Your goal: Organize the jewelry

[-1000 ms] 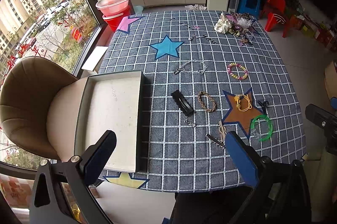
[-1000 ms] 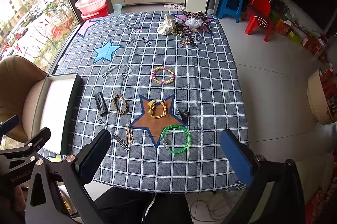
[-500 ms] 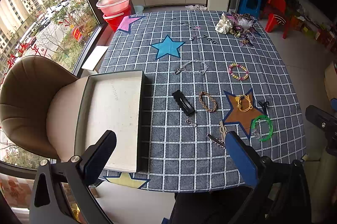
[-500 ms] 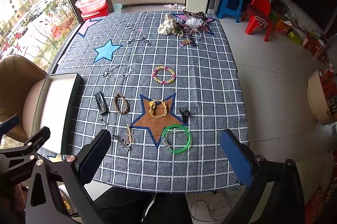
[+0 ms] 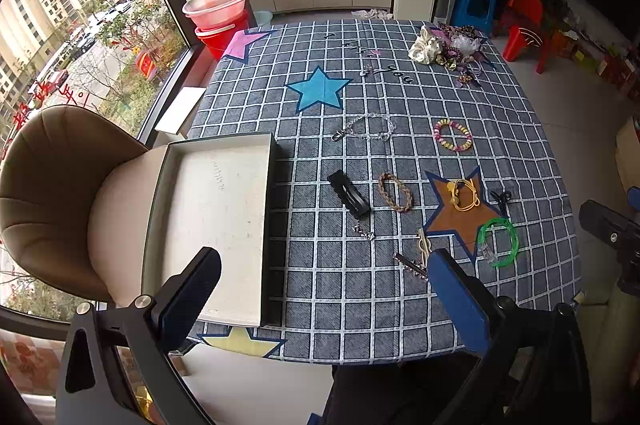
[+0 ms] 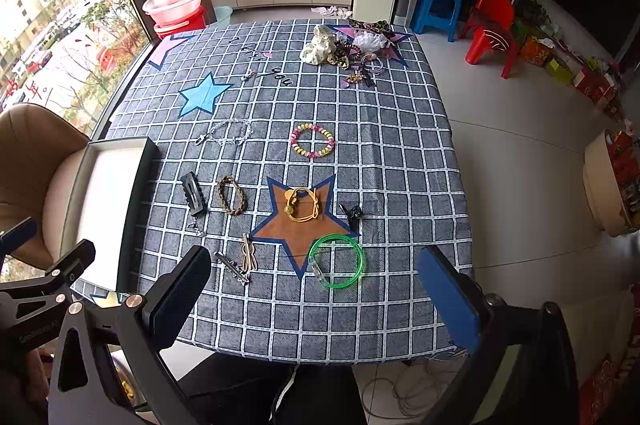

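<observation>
Right wrist view showed the jewelry laid out across the checked cloth of the desk: a green bangle lay nearest, at about 12 o'clock just ahead of the right tongs, with a yellow cord bracelet on the brown star beyond it and a braided bracelet and black hair clip toward 10 o'clock. The bangle looked like a light, stiff plastic hoop, probably slick, so pinching across one side of its rim seemed safest; the cord and braid pieces looked soft and would likely sag if lifted by one strand. An open box sat at the desk's left edge, at 11 o'clock from the left tongs. Both pairs of tongs hung spread wide above the near edge, holding nothing. A pile of scrunchies lay at the far end.
</observation>
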Tool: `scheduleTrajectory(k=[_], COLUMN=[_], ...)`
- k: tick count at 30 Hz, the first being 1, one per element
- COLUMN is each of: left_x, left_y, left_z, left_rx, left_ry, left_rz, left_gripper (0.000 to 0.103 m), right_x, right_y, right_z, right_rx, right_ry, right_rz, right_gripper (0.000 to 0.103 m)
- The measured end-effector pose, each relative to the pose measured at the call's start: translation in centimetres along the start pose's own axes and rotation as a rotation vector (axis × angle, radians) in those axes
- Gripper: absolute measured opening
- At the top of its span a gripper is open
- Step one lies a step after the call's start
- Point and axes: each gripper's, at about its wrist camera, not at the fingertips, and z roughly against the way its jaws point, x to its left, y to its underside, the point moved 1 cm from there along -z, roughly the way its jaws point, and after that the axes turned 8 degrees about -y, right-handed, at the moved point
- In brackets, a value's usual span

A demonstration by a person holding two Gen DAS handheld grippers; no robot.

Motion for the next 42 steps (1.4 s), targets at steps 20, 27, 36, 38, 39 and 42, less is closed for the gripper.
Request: scheduleTrajectory(k=[20,27,36,38,39,42], left_x=[0.1,0.5,2.5,2.5,2.5,1.6], left_y=[0.2,0.4,0.0,-0.3,-0.5,-1.2], left_z=[0.0,-0.3,-4.7,-5.8,-6.3,-8.1], left_rx=[0.001,0.010,0.116,0.124,0.126,0.137], left_ry=[0.001,0.005,0.076,0.095,0.099,0.121], left_rz=[-0.001,0.002,0.054,0.053,0.047,0.025], left_gripper=[0.103,0.103,0.103,0.103,0.103,0.103], right_x=[0.2,0.3,-0.2,-0.5,-0.7,-1.3], right_y=[0.2,0.4,0.5,0.6,0.6,0.8], right_z=[0.0,-0.2,-1.9,-2.7,-3.1,-4.7], right_rx=[0.002,0.008,0.057,0.068,0.073,0.086], right_ry=[0.003,0.005,-0.002,-0.017,-0.029,-0.053], right_rz=[-0.002,-0.004,-0.053,-0.086,-0.105,-0.162], right_gripper=[0.103,0.103,0.103,0.103,0.103,0.103])
